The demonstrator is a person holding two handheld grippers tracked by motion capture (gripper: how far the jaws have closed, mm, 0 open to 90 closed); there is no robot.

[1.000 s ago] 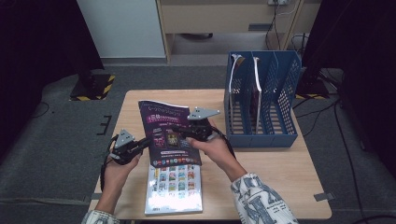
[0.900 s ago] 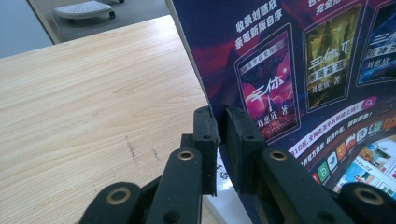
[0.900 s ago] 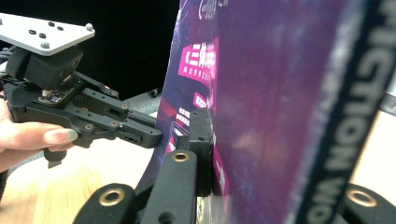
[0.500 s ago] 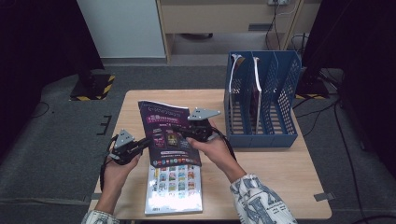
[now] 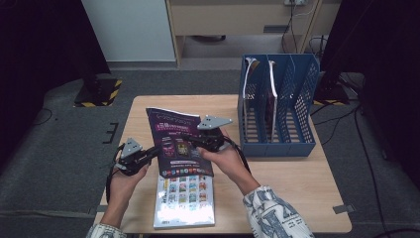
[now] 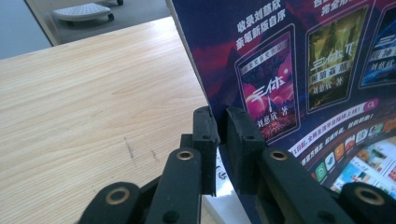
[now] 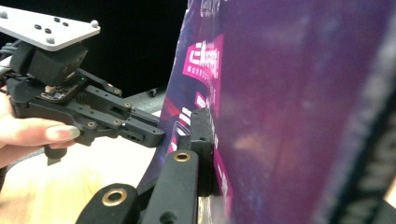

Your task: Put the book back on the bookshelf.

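Left of centre in the high view, the purple magazine (image 5: 177, 141) is held tilted up off the surface (image 5: 292, 188), above a second magazine (image 5: 184, 201) lying flat at lower centre. The left claw (image 5: 153, 154) grips its left edge, the right claw (image 5: 190, 141) grips its right edge. A blue file rack (image 5: 277, 106) stands at upper right

Black tongs (image 5: 151, 154) with brass-ringed screws and grey three-cornered plates; patterned white-and-blue sleeves (image 5: 272, 213)
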